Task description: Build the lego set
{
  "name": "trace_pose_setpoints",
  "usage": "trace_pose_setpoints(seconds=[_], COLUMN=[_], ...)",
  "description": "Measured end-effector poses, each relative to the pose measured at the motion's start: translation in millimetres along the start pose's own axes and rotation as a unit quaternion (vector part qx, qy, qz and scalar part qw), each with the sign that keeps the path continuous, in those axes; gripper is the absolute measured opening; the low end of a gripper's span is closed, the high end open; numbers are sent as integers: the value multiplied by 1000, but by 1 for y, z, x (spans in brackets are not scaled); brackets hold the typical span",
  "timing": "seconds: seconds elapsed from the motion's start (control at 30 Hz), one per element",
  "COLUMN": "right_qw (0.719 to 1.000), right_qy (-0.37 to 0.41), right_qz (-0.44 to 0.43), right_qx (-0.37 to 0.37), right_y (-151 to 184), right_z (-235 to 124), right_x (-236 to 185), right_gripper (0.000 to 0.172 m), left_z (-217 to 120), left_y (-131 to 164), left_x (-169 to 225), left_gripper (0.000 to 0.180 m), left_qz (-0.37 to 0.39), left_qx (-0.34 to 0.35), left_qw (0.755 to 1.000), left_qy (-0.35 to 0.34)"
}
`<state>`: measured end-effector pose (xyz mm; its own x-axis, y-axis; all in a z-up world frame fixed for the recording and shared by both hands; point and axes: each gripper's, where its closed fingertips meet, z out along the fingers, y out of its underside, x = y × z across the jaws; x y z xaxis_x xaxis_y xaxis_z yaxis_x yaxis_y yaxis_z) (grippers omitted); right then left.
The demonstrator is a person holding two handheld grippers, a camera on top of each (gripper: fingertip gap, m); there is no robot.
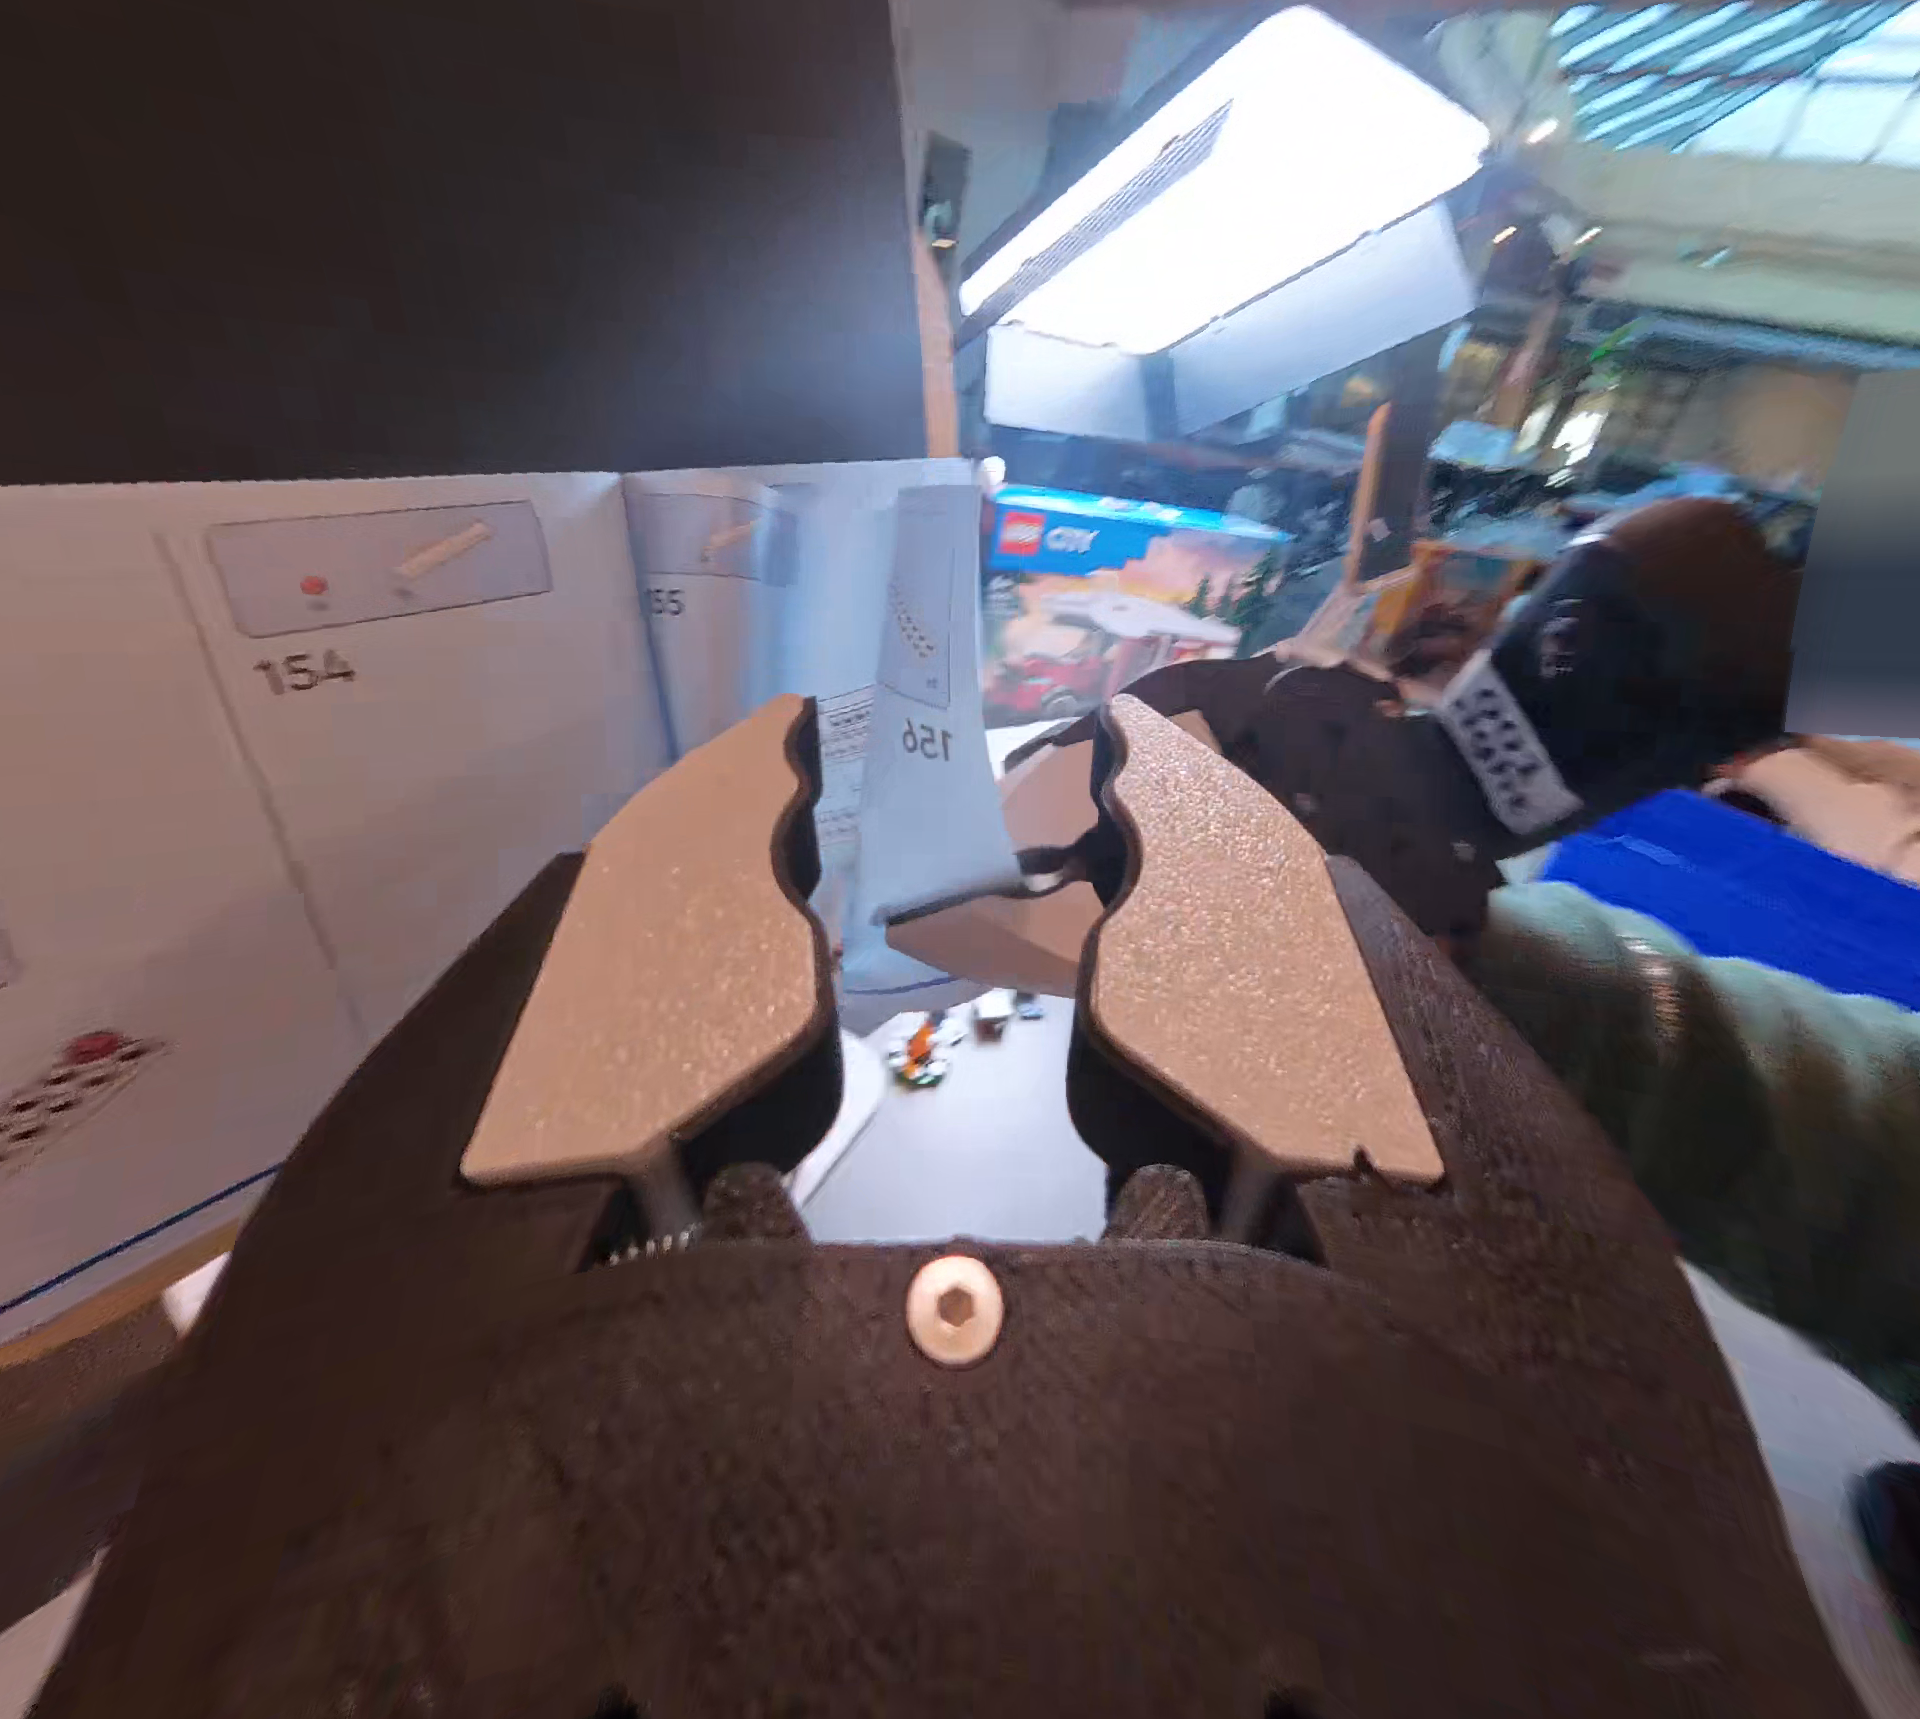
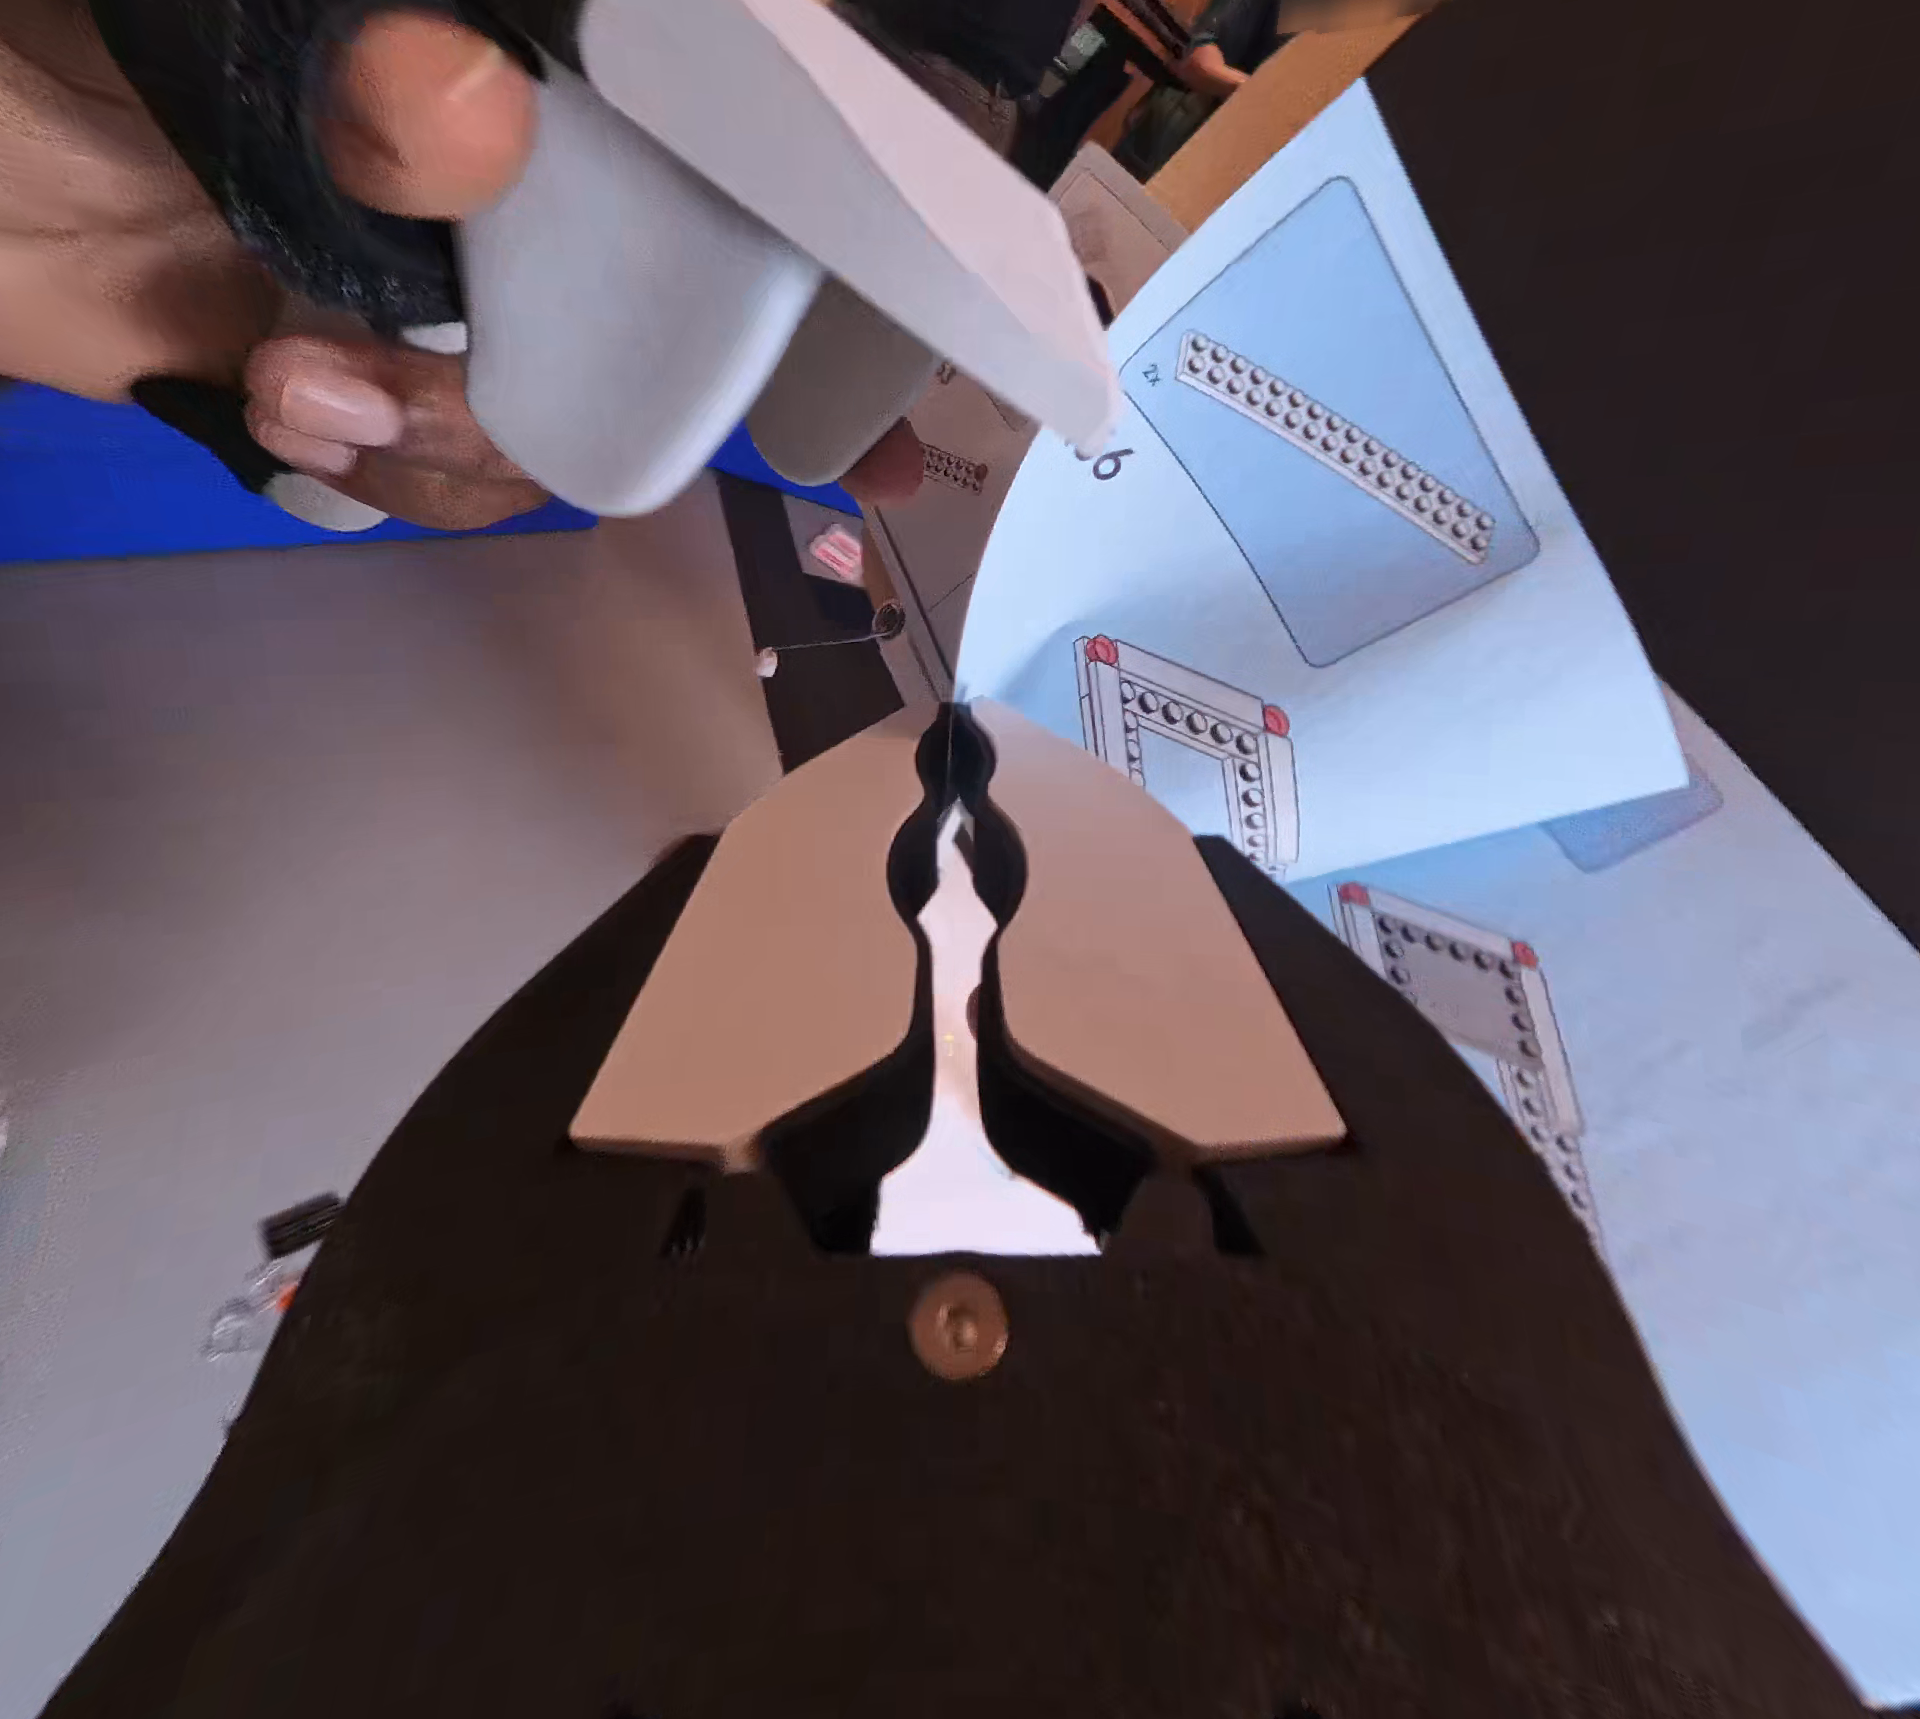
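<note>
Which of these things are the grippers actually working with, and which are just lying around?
In use:
right gripper, shut on the lifted page
left gripper, open, facing that page
instruction booklet

Lying about:
toy box
loose small pieces on the table
blue sheet

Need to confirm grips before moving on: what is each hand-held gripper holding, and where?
Right hand-held gripper pinches the booklet page at its edge. Left hand-held gripper is open, holding nothing.
</note>
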<state>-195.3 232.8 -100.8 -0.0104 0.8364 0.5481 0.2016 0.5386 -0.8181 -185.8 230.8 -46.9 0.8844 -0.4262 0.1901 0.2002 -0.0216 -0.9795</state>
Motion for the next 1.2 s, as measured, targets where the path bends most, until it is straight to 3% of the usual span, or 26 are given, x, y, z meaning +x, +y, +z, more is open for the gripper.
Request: trace_pose_setpoints(seconds=[0.1,0.17,0.2,0.33,0.4,0.5,0.67,0.77,0.87,0.93,1.0,1.07,1.13,1.2], right_qw=[997,995,996,999,994,991,993,983,974,969,965,962,960,959], right_qy=[40,45,36,-30,-38,15,74,127,164,183,196,199,196,193], right_qz=[-64,-84,-82,24,86,128,42,-8,-16,-36,-50,-54,-52,-58], right_qx=[-26,-30,-29,35,48,34,-77,-134,-153,-163,-170,-181,-193,-201], right_y=[-2,-4,-5,-18,-14,-2,18,28,29,30,31,32,32,32], right_z=[16,20,18,-6,-16,-17,27,50,56,57,58,60,61,60], right_x=[-6,-13,-17,-18,0,37,42,46,49,51,51,50,49,49], right_gripper=[0,13,25,37,36,24,20,22,22,23,23,24,25,26], left_z=[-5,-12,-16,-34,-45,-57,-67,-85,-102,-99,-87,-69,-56,-48], left_y=[2,-1,-2,-7,-12,-10,-2,-8,-20,-11,13,52,88,107], left_x=[-17,-30,-37,-62,-79,-102,-137,-146,-124,-96,-75,-69,-80,-97], left_gripper=[20,0,0,0,0,0,1,13,18,17,14,16,28,40], left_qz=[59,77,80,57,48,15,-13,-28,-31,-32,-76,-172,-279,-399], left_qx=[-13,-10,-7,4,9,-1,-6,24,76,81,77,55,54,102], left_qw=[996,991,989,988,986,986,978,966,960,965,971,967,943,898], left_qy=[-69,-107,-124,-142,-161,-168,-208,-254,-267,-246,-213,-182,-174,-156])
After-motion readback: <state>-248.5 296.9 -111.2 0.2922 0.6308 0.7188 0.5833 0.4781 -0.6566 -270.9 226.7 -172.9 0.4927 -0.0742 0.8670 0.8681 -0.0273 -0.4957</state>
